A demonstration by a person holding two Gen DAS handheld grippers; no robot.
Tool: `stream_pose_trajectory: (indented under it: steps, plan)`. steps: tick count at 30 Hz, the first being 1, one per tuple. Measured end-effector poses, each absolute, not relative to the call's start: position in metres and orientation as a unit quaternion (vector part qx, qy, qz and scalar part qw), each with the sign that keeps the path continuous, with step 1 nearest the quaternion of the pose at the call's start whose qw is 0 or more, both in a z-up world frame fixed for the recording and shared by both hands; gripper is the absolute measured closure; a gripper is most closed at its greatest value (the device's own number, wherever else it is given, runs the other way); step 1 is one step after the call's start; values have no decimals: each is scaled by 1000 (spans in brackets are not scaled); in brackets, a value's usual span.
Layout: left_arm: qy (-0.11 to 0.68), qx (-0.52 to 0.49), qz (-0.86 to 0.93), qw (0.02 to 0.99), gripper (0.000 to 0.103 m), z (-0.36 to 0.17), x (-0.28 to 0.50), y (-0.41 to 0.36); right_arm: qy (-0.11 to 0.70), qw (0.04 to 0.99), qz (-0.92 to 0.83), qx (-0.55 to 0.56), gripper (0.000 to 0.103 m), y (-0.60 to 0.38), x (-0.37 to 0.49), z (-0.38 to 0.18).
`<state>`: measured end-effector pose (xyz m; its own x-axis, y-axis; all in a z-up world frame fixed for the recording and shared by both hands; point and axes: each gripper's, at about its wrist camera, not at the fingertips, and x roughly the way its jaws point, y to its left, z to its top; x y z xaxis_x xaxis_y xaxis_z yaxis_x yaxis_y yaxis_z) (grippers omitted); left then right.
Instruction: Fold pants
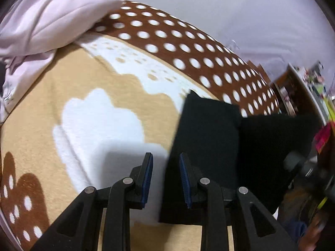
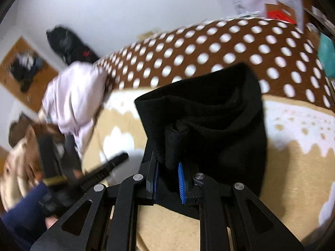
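The black pants (image 1: pixel 209 133) lie folded on the patterned blanket (image 1: pixel 88 83). In the left wrist view my left gripper (image 1: pixel 165 163) is open and empty, its jaws straddling the left edge of the pants. In the right wrist view the pants (image 2: pixel 219 121) form a thick bundle, lifted and bunched in front of the camera. My right gripper (image 2: pixel 168 167) is shut on a rolled edge of the pants. The left gripper also shows in the right wrist view (image 2: pixel 100 173) at the lower left, blurred.
A crumpled pale lilac garment (image 1: pixel 46 18) lies at the blanket's far left, also in the right wrist view (image 2: pixel 71 98). The brown polka-dot border (image 2: pixel 230 48) runs along the far edge. Cluttered shelves (image 1: pixel 303 87) stand to the right. A teal object (image 2: pixel 325 56) sits at the right edge.
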<state>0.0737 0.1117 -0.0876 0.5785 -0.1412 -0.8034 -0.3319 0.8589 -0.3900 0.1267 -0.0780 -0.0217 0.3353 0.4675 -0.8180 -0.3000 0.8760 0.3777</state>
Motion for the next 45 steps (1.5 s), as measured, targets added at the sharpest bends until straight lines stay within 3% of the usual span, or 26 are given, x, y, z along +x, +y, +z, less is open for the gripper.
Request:
stream_pose_trajectory:
  steps: [2,4,6,8,17,21,27,41,45]
  plan:
    - [454,-269,65,847,75,-89,71,121,541,802,248,50,86,-63,126,-39]
    - [452,-274,69,846,75,-90,72,126,543,802,249,27,79,-50,121,-47]
    - [450,-278,72,846,75,-90,71,130,556,785,273,14,64,-39,116,-57]
    - [450,-279,73,846,75,-89,70,131,574,765,293,14,59,-32,110,-67]
    - [442,-270,44,855,74,-81,72,124,536,784,312,41,59,-69,90,-45]
    - [447,-261,5,856,62,-82,76,109,522,806,269,71,59,-108,102,-41]
    - [462,-215,-32,860,57,-95,87,76,535,807,223,114,59,-151,110,-54]
    - [441,-264,-99,852,55,-97,86,82,546,795,216,152,59,-164,114,-70]
    - [466,-230,-67,852,57,-104,96,78,546,794,217,155,59,-166,114,-71]
